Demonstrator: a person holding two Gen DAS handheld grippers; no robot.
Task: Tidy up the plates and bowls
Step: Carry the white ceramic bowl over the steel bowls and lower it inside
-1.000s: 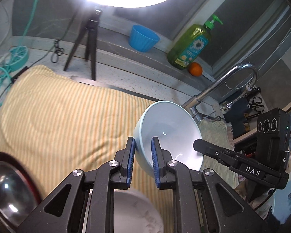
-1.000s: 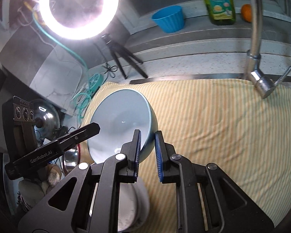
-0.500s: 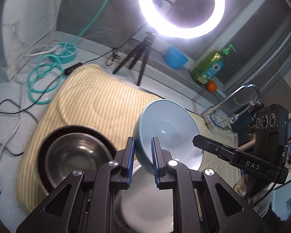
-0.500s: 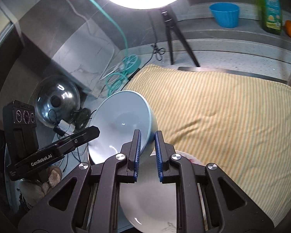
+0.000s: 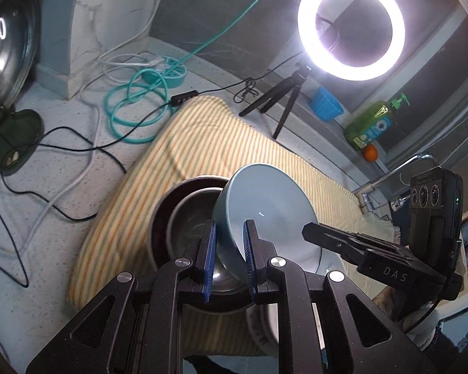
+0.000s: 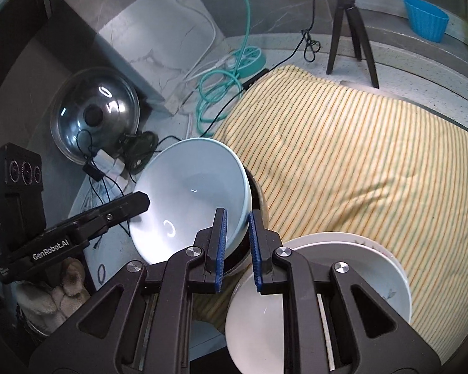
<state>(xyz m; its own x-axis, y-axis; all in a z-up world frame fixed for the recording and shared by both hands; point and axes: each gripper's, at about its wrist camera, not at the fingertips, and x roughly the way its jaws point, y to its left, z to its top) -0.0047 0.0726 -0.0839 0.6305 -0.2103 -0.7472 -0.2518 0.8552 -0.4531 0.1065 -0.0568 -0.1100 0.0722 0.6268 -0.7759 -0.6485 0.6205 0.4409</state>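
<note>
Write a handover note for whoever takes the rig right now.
Left hand-held gripper: shut on the blue bowl, clamping its left rim.
Right hand-held gripper: shut on the same bowl's right rim.
The bowl hangs tilted above the steel bowl, which sits in a dark bowl on the striped cloth.
White bowl stands beside them.
Done: blue bowl lifted.
Left: probably lower it into the steel bowl, release.

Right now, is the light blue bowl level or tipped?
Tipped. The light blue bowl hangs steeply on edge between both claws, above the steel bowl.
</note>
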